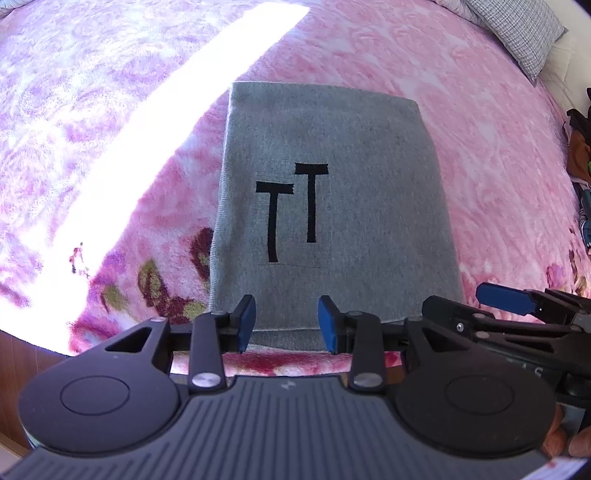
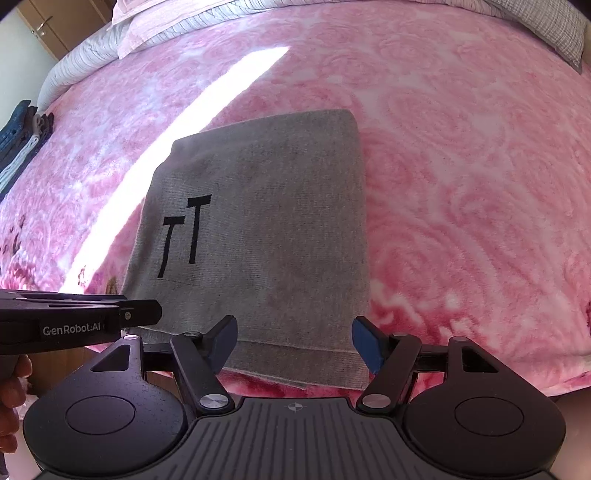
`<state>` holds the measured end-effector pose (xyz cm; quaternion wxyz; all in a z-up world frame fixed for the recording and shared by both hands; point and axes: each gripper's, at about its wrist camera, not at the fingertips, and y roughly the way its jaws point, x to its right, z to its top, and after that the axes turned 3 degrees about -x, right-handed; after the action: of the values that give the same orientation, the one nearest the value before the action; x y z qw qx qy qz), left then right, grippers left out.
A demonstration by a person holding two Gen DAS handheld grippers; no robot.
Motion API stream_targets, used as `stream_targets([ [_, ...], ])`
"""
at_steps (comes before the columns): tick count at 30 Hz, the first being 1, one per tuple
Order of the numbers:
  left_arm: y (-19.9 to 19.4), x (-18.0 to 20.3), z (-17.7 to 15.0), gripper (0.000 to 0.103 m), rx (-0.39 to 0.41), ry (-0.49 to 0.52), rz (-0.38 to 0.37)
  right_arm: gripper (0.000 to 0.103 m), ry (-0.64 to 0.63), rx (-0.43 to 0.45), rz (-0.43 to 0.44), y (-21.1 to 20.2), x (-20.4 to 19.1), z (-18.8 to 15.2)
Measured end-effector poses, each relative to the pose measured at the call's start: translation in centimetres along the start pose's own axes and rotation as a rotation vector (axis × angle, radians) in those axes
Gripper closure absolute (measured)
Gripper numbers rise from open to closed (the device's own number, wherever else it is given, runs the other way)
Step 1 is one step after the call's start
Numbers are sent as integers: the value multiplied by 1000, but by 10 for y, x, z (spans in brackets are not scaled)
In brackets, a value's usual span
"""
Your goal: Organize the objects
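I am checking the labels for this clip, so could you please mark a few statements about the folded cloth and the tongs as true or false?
1. The folded grey knit cloth lies on a pink floral blanket. True.
2. The cloth bears two black T shapes. True.
3. The left tongs are clamped shut on the cloth. False: their blue pads stand apart over the cloth's near edge, gripping nothing.
4. The right tongs are open. True.
5. The cloth is crumpled in a heap. False: it lies flat, folded into a neat rectangle.
6. A green pillow sits at the bed's far corner. False: it is grey checked.
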<state>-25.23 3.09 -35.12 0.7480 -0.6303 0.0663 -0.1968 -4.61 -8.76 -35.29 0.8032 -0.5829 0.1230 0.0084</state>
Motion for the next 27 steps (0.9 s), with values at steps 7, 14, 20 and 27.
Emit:
stream_targets([
  [7, -18, -27, -9, 67, 97, -33, -79, 37, 153, 95, 104, -18, 22, 2],
  [14, -5, -72, 1, 65, 104, -140, -162, 37, 293, 107, 136, -19, 79, 12],
  [20, 28, -84, 11, 63, 92, -170, -241, 37, 283, 99, 130, 1, 95, 16],
  [27, 58, -103, 35, 56, 90, -210, -310, 37, 238, 122, 163, 26, 97, 32],
])
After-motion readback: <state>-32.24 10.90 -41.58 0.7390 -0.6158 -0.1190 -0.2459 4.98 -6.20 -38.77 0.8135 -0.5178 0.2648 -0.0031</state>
